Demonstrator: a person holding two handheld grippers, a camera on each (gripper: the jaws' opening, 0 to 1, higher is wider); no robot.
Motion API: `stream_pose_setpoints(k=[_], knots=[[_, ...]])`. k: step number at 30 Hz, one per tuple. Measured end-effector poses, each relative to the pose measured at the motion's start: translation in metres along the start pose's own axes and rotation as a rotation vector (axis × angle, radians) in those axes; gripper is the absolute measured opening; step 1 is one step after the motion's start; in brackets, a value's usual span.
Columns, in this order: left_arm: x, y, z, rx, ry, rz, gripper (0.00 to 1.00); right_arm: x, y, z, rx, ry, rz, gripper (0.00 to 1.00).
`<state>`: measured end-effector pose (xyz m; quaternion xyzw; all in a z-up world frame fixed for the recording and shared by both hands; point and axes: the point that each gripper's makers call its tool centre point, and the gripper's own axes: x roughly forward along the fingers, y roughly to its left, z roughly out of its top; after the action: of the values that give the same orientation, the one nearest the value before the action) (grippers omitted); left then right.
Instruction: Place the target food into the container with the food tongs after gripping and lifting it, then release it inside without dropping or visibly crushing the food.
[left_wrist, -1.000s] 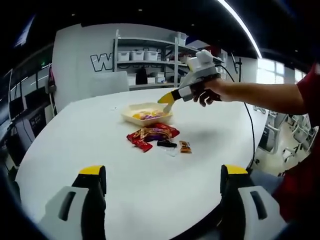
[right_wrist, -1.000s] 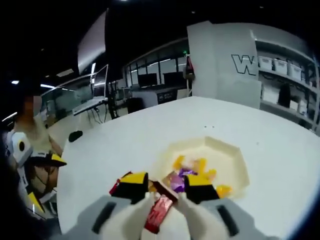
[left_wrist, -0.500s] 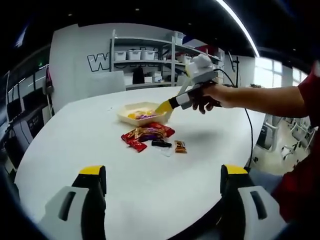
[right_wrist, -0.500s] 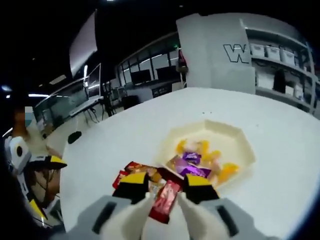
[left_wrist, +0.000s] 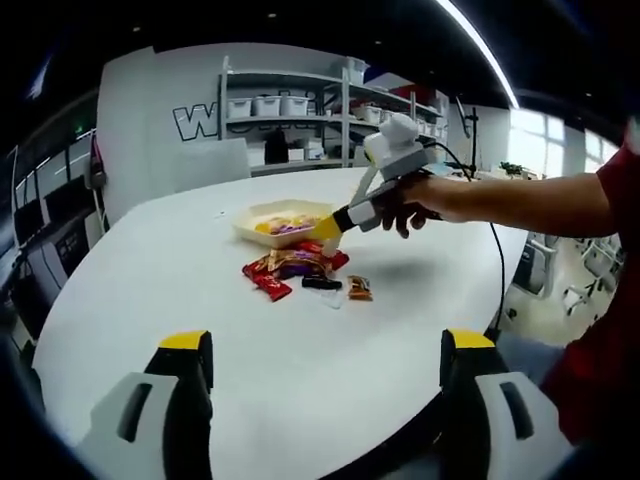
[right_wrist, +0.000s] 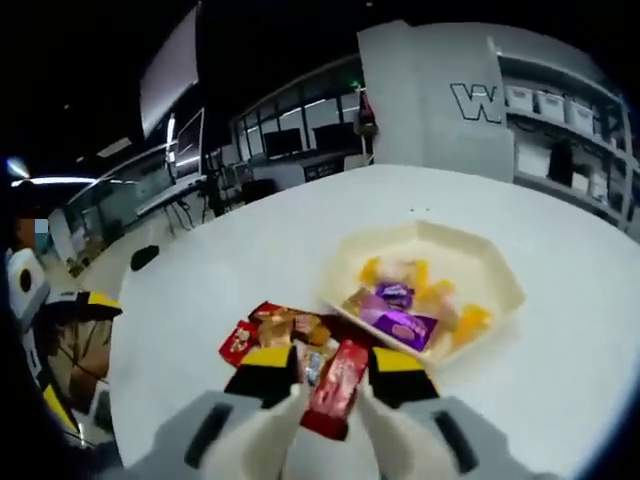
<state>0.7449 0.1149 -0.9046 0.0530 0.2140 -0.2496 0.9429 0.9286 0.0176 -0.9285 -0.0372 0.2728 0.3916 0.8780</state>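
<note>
right tongs (right_wrist: 335, 372): closed on a red snack bar (right_wrist: 338, 388), which stands nearly upright between the yellow-tipped jaws; held above the table, short of the tray, apparently so it can be carried across without slipping. in the left gripper view the same tongs (left_wrist: 330, 226) sit in a person's hand (left_wrist: 408, 198), tips angled down over the near edge of the tray.
left tongs (left_wrist: 325, 355): jaws spread wide with nothing between them; parked low over the near part of the table (left_wrist: 300, 360), likely kept clear of the working side.
red snack bar: the target food as judged from the grip; not yet over the tray, wrapper looks unbent.
loose snacks (right_wrist: 275, 330): a small heap of red and orange wrapped pieces just beyond the right tongs, lying on the table beside the tray; in the left gripper view the heap (left_wrist: 290, 268) has a dark piece (left_wrist: 321, 283) and a small orange packet (left_wrist: 358, 291) a little apart from it.
tray (right_wrist: 497, 275): pale, shallow, angled rim, beyond the heap; already holds a purple packet (right_wrist: 398, 328) and yellow and orange pieces, leaving room near the front edge.
stage: carrying, release not yet done.
next move needs: a short forward reach over the rim, then a low, gentle opening.
risk: the bar is pinched low, so it may tip.
shelves (left_wrist: 300, 105): far wall, white bins.
</note>
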Motion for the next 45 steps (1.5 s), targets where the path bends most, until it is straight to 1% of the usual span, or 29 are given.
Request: stream_pose_setpoints(k=[8,15,18,22,25,28,30,31,33,36,37,38,40,41,43,45], knots=[[0.002,-0.001,0.001,0.015,0.007,-0.003,0.91,-0.009,-0.007,-0.003,0.014,0.003,-0.004,0.22],[0.004,-0.005,0.001,0.029,0.014,-0.015,0.90,-0.020,-0.021,-0.009,0.044,0.012,-0.019,0.22],[0.005,-0.006,0.000,0.035,0.017,-0.017,0.89,-0.022,-0.023,-0.006,0.064,0.004,-0.016,0.22],[0.005,-0.006,0.000,0.033,0.015,-0.012,0.90,-0.016,-0.020,0.004,0.064,-0.016,-0.021,0.22],[0.004,-0.005,-0.001,0.032,0.016,-0.008,0.90,-0.008,-0.016,0.007,0.061,-0.018,-0.018,0.23],[0.003,-0.004,-0.002,0.030,0.018,-0.003,0.90,0.000,-0.011,0.005,0.062,-0.010,-0.011,0.23],[0.002,-0.003,-0.003,0.028,0.018,-0.001,0.90,0.003,-0.011,0.005,0.051,-0.008,-0.020,0.23],[0.001,-0.003,-0.002,0.029,0.018,0.000,0.89,0.004,-0.013,0.004,0.033,-0.001,-0.041,0.23],[0.001,-0.002,-0.002,0.030,0.019,0.003,0.89,0.005,-0.014,0.003,0.018,0.005,-0.048,0.23],[-0.001,0.000,-0.002,0.030,0.018,0.006,0.89,0.008,-0.012,-0.004,-0.031,0.028,-0.050,0.23],[-0.001,0.001,-0.002,0.029,0.017,0.008,0.89,0.007,-0.013,-0.007,-0.051,0.033,-0.066,0.22],[-0.001,0.001,-0.002,0.027,0.017,0.009,0.89,0.007,-0.012,-0.006,-0.044,0.028,-0.057,0.22],[-0.001,0.002,-0.002,0.026,0.016,0.009,0.89,0.007,-0.013,-0.005,-0.067,0.026,-0.060,0.21],[-0.001,0.001,-0.003,0.026,0.019,0.009,0.89,0.007,-0.011,-0.006,-0.093,0.035,-0.056,0.21],[0.000,0.001,-0.004,0.028,0.020,0.007,0.89,0.006,-0.011,-0.009,-0.143,0.072,-0.074,0.19],[0.000,0.000,-0.004,0.027,0.021,0.004,0.89,0.007,-0.009,-0.008,-0.155,0.076,-0.071,0.18]])
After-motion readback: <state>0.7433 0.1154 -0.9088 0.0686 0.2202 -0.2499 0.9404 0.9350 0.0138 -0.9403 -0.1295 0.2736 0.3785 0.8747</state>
